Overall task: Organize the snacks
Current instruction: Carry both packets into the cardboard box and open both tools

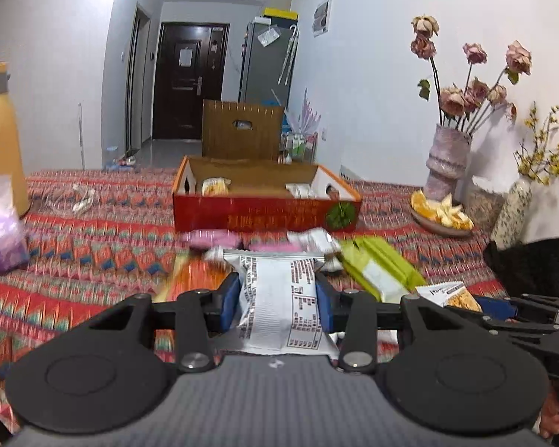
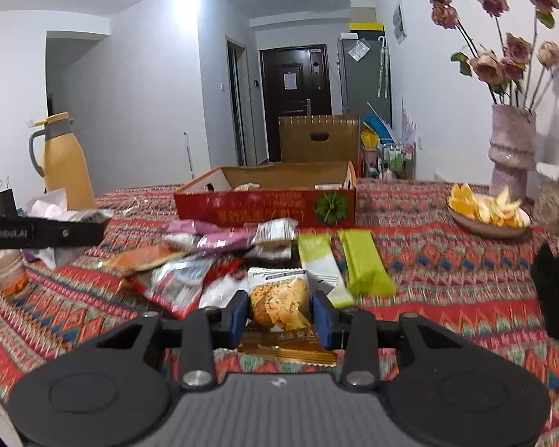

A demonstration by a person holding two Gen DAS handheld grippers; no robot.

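Two grippers over a patterned cloth (image 2: 447, 260), each holding a snack. The left gripper (image 1: 278, 300) is seen with its jaws pinching a white packet (image 1: 279, 298), print side up and lifted clear of the cloth. The right gripper (image 2: 279, 311) is seen with its jaws closed on a biscuit packet (image 2: 279, 298), held above a gold wrapper (image 2: 290, 350). The red box (image 2: 264, 208), open and already containing a few packets, stands beyond a loose pile (image 2: 205, 253) of snacks; two green packets (image 2: 365, 264) lie just beside the pile.

Risks, as judged: both packets are gripped across soft, air-filled middles, so slippage or rotation may be caused by a quick swing toward the box. The biscuits may be crushed by excess squeeze. The box's near wall may be caught by a low-carried packet, and the box pushed back. Since both grippers are directed at the same box, a collision may be caused by simultaneous release. The orange-peel plate (image 2: 488, 219) stands near the right-hand path.
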